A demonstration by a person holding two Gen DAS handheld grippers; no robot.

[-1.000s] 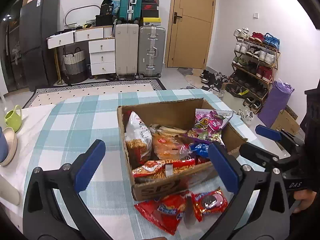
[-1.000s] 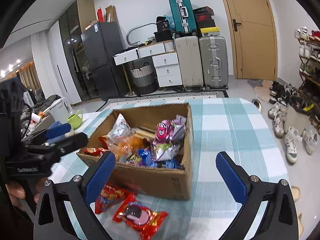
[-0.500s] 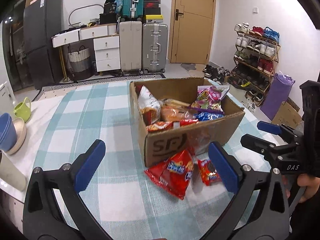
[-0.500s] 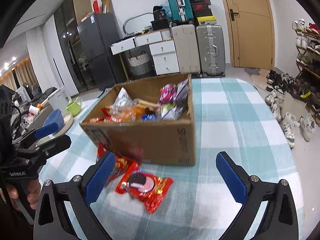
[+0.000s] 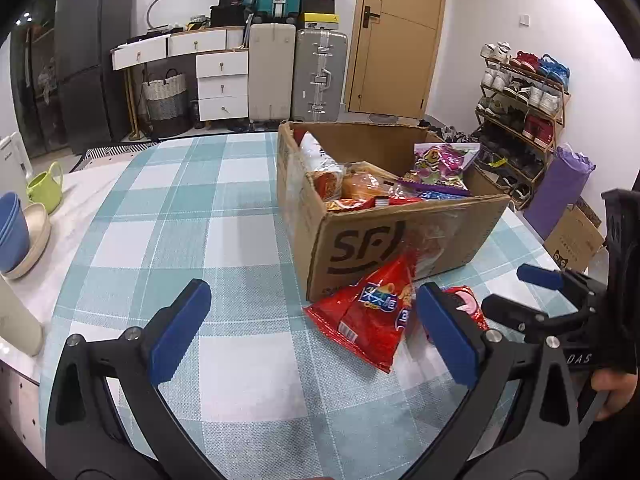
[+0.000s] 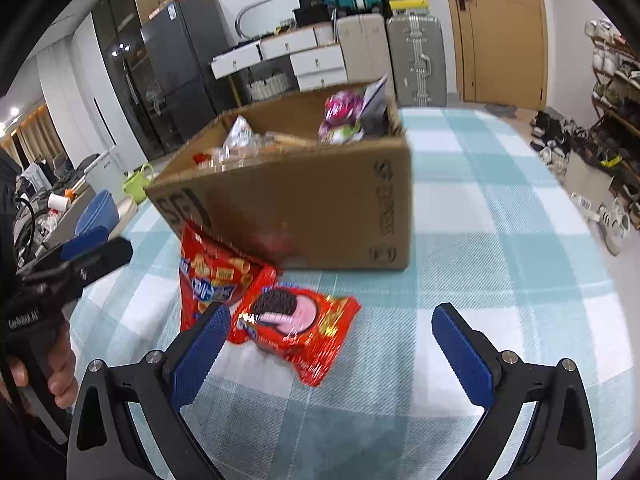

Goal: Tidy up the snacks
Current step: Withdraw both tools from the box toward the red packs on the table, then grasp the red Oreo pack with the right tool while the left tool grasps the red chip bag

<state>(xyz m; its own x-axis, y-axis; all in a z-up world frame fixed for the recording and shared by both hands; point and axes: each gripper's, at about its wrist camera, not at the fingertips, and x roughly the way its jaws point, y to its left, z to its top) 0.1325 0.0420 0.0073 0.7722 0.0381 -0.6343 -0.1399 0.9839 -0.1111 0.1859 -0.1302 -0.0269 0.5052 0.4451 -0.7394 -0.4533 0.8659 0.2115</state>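
Lowered toward red snack packs (image 6: 296, 332), both claws face "SF"-printed carton (image 5: 396, 236).

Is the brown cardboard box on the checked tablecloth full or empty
Nearly full. The brown cardboard box stands open-topped, with snack packets heaped up to its rim. Two red packets lie outside on the cloth in front.

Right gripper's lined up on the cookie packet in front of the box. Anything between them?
Nothing visible. The right gripper is open, and the cookie packet lies flat on the tablecloth just ahead of its left finger. The red chip bag sits beside it, overlapping its left edge.
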